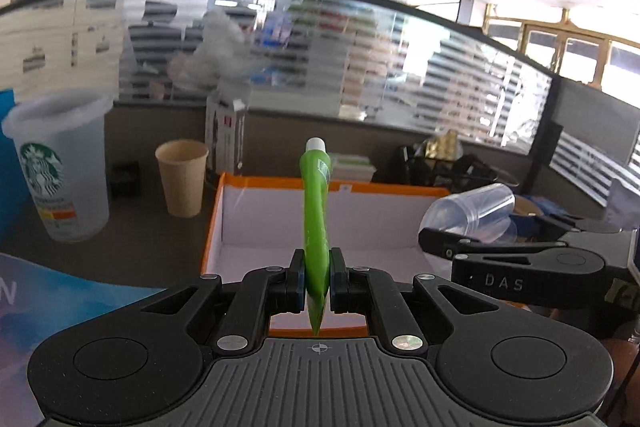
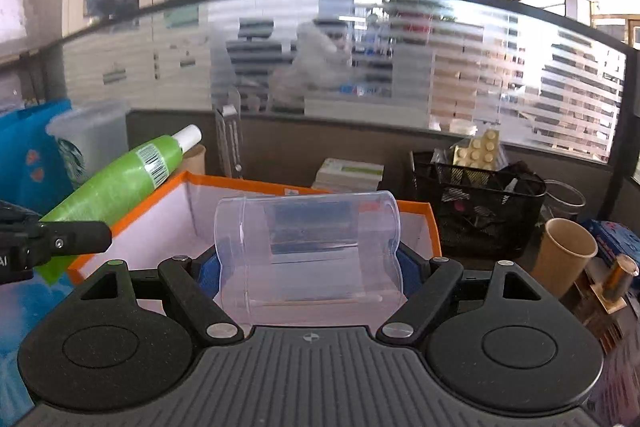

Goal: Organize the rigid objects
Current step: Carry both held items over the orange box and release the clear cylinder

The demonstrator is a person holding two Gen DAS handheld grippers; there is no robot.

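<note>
My left gripper point(image 1: 317, 277) is shut on the flat end of a green tube point(image 1: 316, 215) with a white cap, held above the near edge of an open orange-rimmed white box point(image 1: 336, 187). The tube also shows in the right wrist view point(image 2: 116, 183), pointing up to the right. My right gripper point(image 2: 308, 263) is shut on a clear plastic cup point(image 2: 308, 247) lying sideways between its blue pads, over the same box point(image 2: 416, 211). That cup point(image 1: 476, 211) and the right gripper point(image 1: 444, 247) show at the right of the left wrist view.
A Starbucks cup point(image 1: 60, 167) and a brown paper cup point(image 1: 182, 179) stand left of the box. A black mesh basket point(image 2: 476, 211), another paper cup point(image 2: 564, 255) and a small metal object point(image 2: 622, 275) stand on the right. A glass partition runs behind.
</note>
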